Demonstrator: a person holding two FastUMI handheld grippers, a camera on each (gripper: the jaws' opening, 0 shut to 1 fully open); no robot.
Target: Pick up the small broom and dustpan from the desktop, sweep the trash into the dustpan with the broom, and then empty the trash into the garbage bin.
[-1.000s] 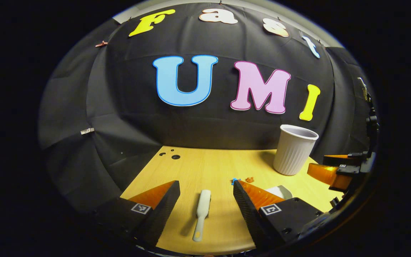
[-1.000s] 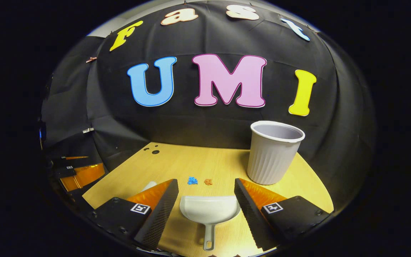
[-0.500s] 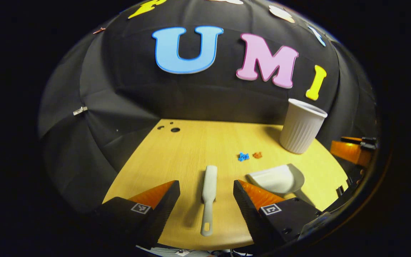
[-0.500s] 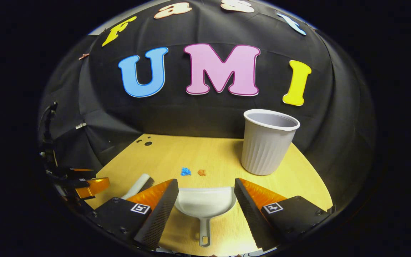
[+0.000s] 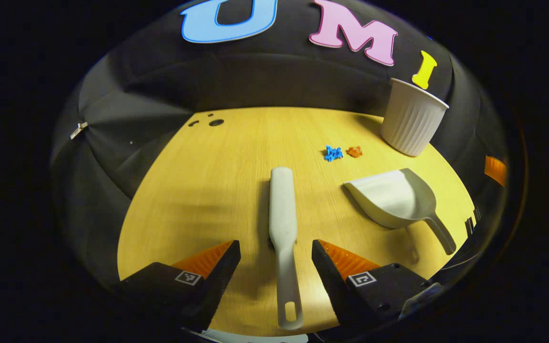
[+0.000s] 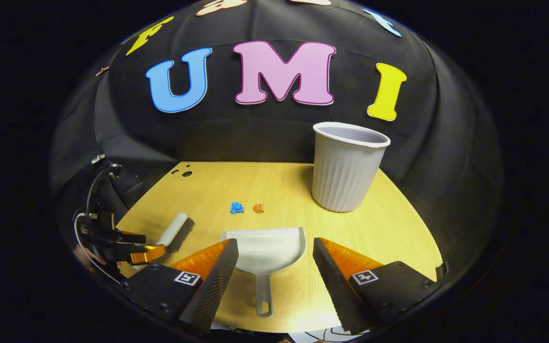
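straddling the broom [image 5: 282,224] handle, the left gripper [image 5: 276,257] is spread for a grasp; the dustpan [image 6: 265,248] handle lies between the right gripper [image 6: 274,257]'s spread jaws, neither tool touched.

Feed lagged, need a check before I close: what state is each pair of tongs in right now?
Left tongs: open, holding nothing, broom handle between the fingers.
Right tongs: open, holding nothing, dustpan between the fingers.
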